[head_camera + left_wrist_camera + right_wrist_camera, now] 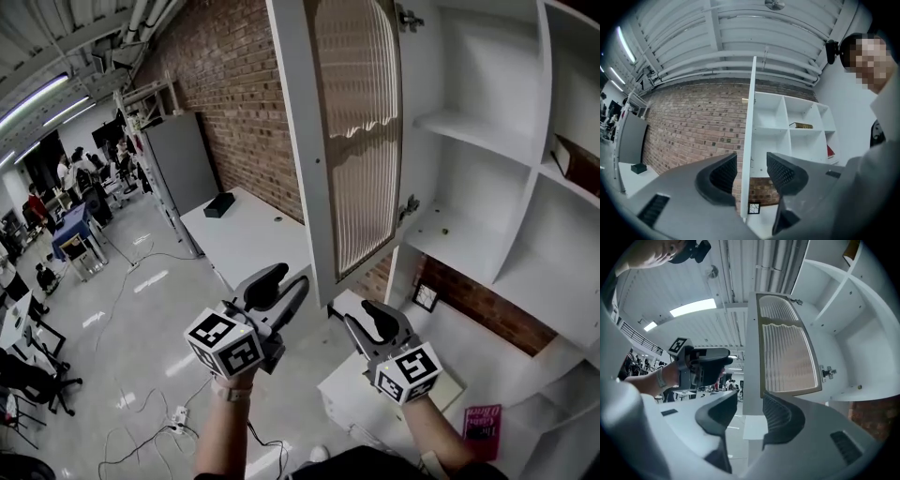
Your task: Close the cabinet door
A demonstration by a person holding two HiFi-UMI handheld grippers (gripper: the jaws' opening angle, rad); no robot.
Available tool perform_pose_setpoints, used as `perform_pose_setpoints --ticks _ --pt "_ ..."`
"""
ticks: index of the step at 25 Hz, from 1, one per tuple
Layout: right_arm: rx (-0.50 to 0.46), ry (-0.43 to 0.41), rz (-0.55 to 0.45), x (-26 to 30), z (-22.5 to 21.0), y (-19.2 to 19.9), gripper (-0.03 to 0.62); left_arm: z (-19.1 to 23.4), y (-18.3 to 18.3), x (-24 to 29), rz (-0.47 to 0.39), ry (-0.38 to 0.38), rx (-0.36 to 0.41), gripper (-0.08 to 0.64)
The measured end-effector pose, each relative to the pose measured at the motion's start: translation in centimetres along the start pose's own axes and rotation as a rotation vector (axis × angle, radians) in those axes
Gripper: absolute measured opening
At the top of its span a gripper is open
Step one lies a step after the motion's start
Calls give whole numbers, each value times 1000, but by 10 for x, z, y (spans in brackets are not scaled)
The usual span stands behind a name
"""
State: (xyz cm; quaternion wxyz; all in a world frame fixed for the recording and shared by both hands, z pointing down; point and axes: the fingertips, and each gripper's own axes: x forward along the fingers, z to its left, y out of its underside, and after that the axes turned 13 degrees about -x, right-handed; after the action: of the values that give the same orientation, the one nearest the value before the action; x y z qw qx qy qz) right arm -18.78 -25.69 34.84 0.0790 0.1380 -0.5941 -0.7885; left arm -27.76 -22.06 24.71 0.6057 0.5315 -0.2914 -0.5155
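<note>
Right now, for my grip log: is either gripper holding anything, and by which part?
Nothing held: left gripper and right gripper stand open, cabinet door untouched.

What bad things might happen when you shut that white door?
1. The left claw and right claw are both open near the lower edge of the cabinet door. A hard shove may slam it against the shelves.
2. Pushing on the ribbed panel, which looks like glass, instead of the white frame might crack it.
3. A claw kept around the edge might get pinched.

Grey left gripper (287,282), black-and-white marker cube (225,343)
</note>
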Motion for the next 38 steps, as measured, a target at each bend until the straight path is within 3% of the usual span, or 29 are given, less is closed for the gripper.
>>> perform_pose_setpoints --ticks 5,10,27,32,38 --pt "-46 3 22 29 8 -10 226 10 -9 15 10 65 -25 213" --pt "-89 39 44 56 4 -13 256 19 -12 29 28 117 -42 213" --pt "-188 271 106 92 -9 -13 261 31 -12 47 101 333 -79 212" --pt "-135 305 111 88 -9 -13 244 29 -10 47 80 382 -126 212" --pt "-145 316 114 82 -7 -16 215 24 -11 47 64 396 -135 212"
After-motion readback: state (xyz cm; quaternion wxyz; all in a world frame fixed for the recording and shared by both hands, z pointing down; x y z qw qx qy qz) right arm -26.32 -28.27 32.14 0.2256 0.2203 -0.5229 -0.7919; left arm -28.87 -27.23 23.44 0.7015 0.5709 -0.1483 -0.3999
